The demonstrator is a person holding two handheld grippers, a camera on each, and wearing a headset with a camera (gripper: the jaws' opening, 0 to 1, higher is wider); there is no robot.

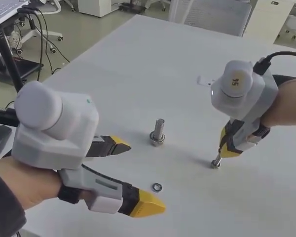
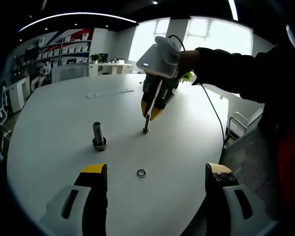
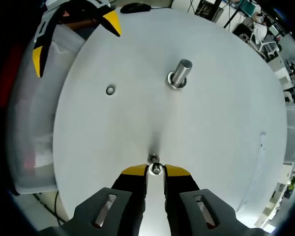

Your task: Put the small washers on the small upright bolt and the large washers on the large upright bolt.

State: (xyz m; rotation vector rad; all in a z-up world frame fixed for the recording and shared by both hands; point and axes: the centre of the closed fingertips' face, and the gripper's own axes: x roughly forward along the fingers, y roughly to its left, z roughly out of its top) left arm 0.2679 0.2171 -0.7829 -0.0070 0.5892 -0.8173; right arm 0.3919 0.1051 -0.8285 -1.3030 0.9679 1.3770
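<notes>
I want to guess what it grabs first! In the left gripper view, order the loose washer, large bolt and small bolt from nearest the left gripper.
1. Loose washer: just ahead, in the middle.
2. Large bolt: farther out, to the left, upright.
3. Small bolt: farthest, under the right gripper.

Shiny metal: large bolt (image 1: 158, 132), washer (image 1: 157, 187); matt smooth table (image 1: 138, 74).

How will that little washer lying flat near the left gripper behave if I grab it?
The washer lies thin and flat on the smooth table, so jaws will probably skid it before catching its edge. It looks like shiny metal: likely stiff, light and slippery. It is round, so tipped on edge it may roll.
</notes>
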